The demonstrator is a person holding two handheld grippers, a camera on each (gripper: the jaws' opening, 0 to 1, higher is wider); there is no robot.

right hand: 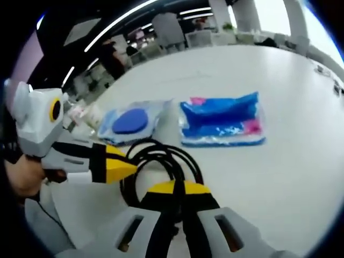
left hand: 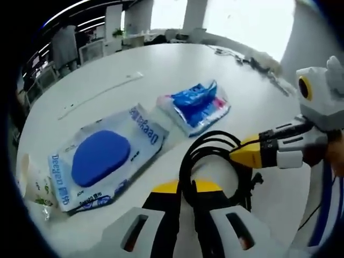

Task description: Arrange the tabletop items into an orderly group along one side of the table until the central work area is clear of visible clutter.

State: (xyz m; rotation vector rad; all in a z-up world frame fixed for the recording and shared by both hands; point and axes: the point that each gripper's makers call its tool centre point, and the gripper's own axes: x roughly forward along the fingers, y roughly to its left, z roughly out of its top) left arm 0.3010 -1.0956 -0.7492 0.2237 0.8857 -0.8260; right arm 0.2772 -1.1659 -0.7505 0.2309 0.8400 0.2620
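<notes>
A coiled black cable [left hand: 207, 148] hangs just above the white table [left hand: 177, 70], and both grippers hold it. My left gripper [left hand: 185, 188] is shut on the near side of the coil. My right gripper [left hand: 239, 155] comes in from the right with its yellow tips pinched on the coil's right side. In the right gripper view, my right gripper [right hand: 177, 189] is shut on the cable [right hand: 161, 158] and my left gripper [right hand: 126, 167] meets it from the left. Beyond lie a wet-wipes pack with a blue oval lid [left hand: 102, 161] [right hand: 131, 122] and a blue and pink packet [left hand: 196, 106] [right hand: 223, 121].
A small pale packet [left hand: 35, 185] lies at the table's left edge beside the wipes. A thin white strip [left hand: 102, 94] lies further out. Dark cords [left hand: 252, 62] sit at the far right edge. Chairs and desks stand beyond the table. A hand [right hand: 24, 177] holds the left gripper.
</notes>
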